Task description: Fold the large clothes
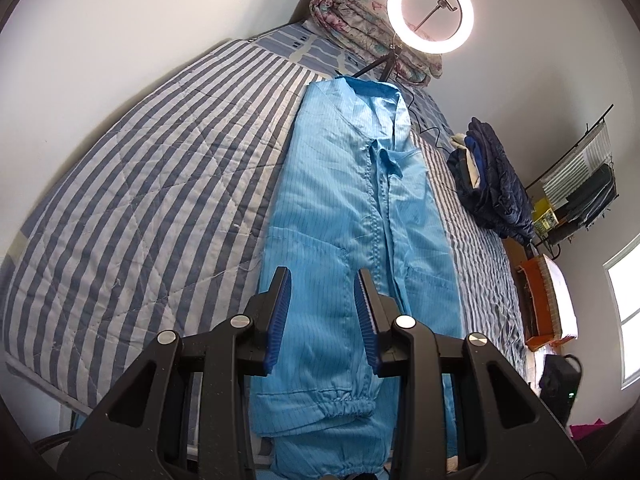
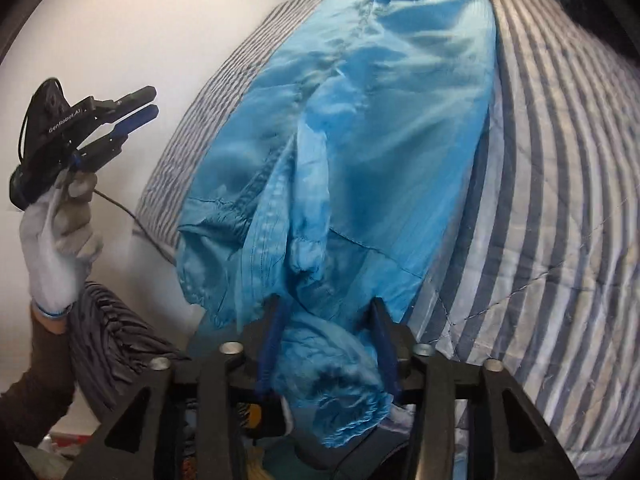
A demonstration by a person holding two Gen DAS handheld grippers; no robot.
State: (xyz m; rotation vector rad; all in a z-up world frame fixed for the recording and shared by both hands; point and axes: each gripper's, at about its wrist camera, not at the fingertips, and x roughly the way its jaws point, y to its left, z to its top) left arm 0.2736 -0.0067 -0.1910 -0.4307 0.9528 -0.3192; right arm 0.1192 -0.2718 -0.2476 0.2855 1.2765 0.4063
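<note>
A: Where is the garment seen?

B: A long light-blue pinstriped coverall (image 1: 344, 216) is laid lengthwise on a bed covered by a blue-and-white striped quilt (image 1: 132, 184), with its darker blue collar at the far end and the gathered cuffs at the near edge.

A: How are the jaws of the left gripper (image 1: 324, 312) found?

B: They are held parted above the fabric, and nothing is gripped between them. In the right wrist view that gripper is seen raised beside the bed in a white-gloved hand (image 2: 56, 236).

A: And the right gripper (image 2: 326, 344)?

B: A bunched elastic cuff is seen between its jaws; whether the pads press on it cannot be told.

A: What else is shown?

B: A lit ring light (image 1: 430, 16) and a folded dark-blue jacket (image 1: 492, 176) are seen on the bed.
</note>
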